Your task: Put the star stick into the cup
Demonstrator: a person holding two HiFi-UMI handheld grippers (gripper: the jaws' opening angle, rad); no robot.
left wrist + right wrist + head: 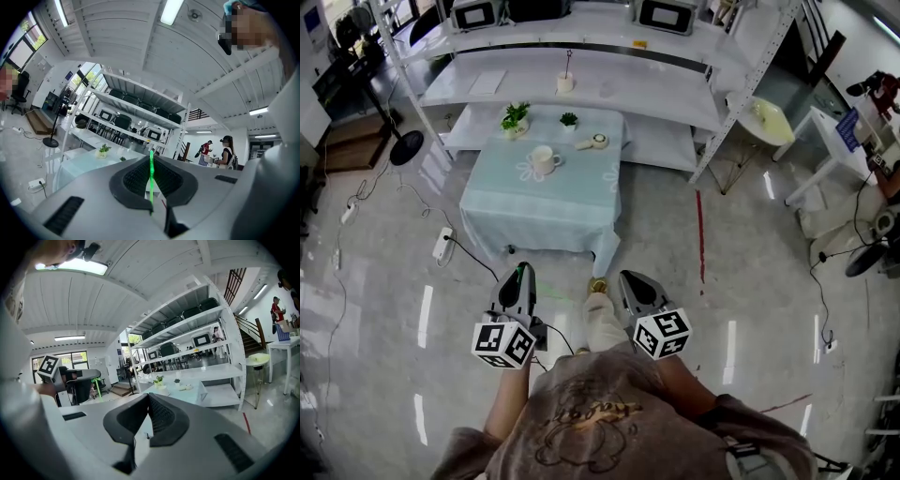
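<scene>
I stand a few steps from a low table [544, 202] with a pale blue cloth. The white cup [543, 159] sits near its middle. My left gripper [518, 273] is shut on a thin green stick [151, 176], which rises upright between the pads. From the right gripper view the stick's star-like top [96, 380] pokes up out of the left gripper [82, 383]. My right gripper [628, 278] is held beside the left one at waist height. Its jaws are shut with nothing between them. Both grippers are well short of the table.
Two small potted plants [516, 117] and a small pale object [598, 142] share the table's far edge. White shelving [581, 80] stands behind it. A power strip [442, 244] with cables lies on the floor to the left, near a fan base [406, 146]. People [227, 151] stand far off.
</scene>
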